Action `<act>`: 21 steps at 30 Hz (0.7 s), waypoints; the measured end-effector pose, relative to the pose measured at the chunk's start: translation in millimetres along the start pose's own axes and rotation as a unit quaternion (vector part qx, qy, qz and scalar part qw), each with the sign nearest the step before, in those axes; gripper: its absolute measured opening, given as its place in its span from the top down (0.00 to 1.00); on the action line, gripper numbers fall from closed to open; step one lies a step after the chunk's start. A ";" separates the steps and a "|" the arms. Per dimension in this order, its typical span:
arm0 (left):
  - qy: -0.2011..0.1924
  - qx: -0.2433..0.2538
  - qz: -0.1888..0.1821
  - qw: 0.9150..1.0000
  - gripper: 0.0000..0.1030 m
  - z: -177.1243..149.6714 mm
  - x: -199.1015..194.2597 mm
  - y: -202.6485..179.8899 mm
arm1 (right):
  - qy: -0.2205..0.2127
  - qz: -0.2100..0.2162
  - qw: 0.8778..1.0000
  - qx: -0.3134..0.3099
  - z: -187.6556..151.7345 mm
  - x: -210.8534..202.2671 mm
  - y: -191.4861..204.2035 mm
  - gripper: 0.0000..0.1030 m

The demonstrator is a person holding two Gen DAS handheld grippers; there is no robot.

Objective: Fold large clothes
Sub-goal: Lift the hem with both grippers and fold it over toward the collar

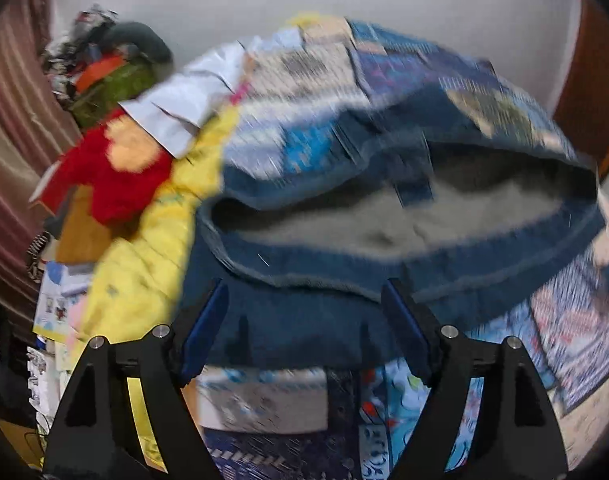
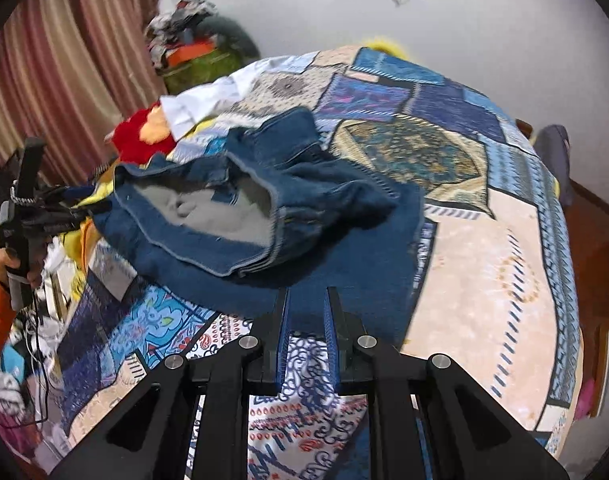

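A pair of blue jeans point(image 2: 288, 216) with a grey lining lies crumpled on the patchwork bedspread point(image 2: 484, 264), waistband gaping open. In the left wrist view the jeans point(image 1: 344, 280) fill the middle, blurred. My left gripper point(image 1: 304, 312) is open, its jaws wide apart just before the jeans' near edge, holding nothing; it also shows at the far left of the right wrist view point(image 2: 64, 208), beside the waistband. My right gripper point(image 2: 307, 304) has its jaws a narrow gap apart at the jeans' near hem, with nothing between them.
A white shirt point(image 2: 208, 100), a red and orange plush point(image 2: 144, 136) and a yellow cloth point(image 1: 144, 256) lie at the bed's left side. A pile of clothes point(image 2: 196, 48) stands by the curtain point(image 2: 64, 60). The bed's wooden frame point(image 2: 600, 240) runs along the right.
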State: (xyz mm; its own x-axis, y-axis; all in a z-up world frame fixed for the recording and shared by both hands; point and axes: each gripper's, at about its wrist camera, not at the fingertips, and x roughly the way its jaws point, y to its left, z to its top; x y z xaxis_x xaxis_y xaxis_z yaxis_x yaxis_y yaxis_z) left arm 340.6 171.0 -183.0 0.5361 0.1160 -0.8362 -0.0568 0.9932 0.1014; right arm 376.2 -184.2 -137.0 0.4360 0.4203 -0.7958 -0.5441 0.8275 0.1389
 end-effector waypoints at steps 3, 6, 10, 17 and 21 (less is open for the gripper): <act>0.023 0.038 0.020 0.999 0.23 -10.8 25.5 -19.7 | 0.014 0.004 1.000 -0.014 1.3 15.5 8.7 0.89; 0.039 0.071 0.070 0.994 0.23 -5.4 59.8 -34.6 | 0.051 -0.007 0.998 -0.031 7.8 46.8 13.7 0.89; 0.032 0.075 0.088 0.993 0.23 21.8 81.3 -37.1 | 0.062 -0.004 0.998 -0.026 25.3 76.6 8.2 0.89; 0.021 -0.003 0.114 0.993 0.24 82.5 106.0 5.6 | 0.031 -0.060 0.997 0.032 76.7 107.1 -30.7 0.89; 0.013 -0.075 0.107 0.991 0.24 106.8 108.3 47.2 | 0.004 -0.142 0.984 0.108 97.5 111.3 -72.2 0.89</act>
State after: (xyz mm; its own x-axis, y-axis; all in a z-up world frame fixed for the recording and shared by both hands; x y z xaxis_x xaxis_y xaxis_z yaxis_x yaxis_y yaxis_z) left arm 485.9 229.7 -211.1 0.4759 0.3230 -0.8180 -0.2935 0.9351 0.1985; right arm 533.9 -160.8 -178.1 0.5419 0.1574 -0.8256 -0.2353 0.9714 0.0307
